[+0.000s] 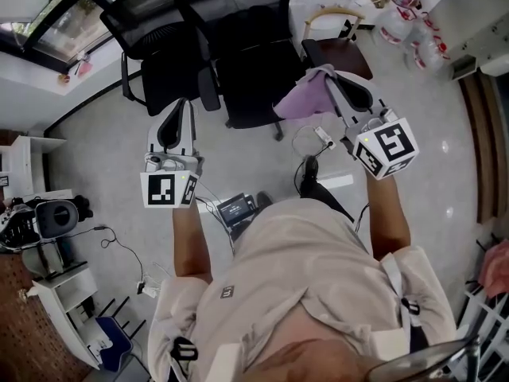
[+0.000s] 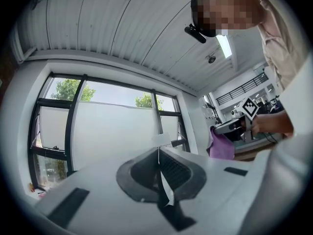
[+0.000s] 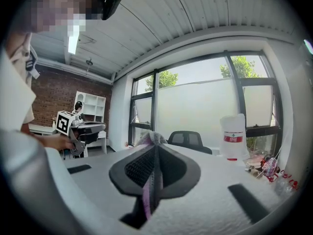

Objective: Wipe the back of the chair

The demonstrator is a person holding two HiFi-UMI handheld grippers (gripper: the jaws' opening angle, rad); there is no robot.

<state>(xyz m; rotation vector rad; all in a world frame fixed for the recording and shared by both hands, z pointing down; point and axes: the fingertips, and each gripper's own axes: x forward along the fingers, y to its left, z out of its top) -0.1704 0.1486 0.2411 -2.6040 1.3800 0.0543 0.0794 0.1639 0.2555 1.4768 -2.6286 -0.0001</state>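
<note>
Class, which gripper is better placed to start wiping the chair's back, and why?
The right, probably. The right gripper is shut on the purple cloth, held beside the black chair. The left gripper has its jaws together with no cloth in them.

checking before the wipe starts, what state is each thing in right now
left tool: shut, empty
right tool: shut on purple cloth
purple cloth: bunched, hanging from right tool
black chair nearest the cloth: upright, cloth not on it yet
</note>
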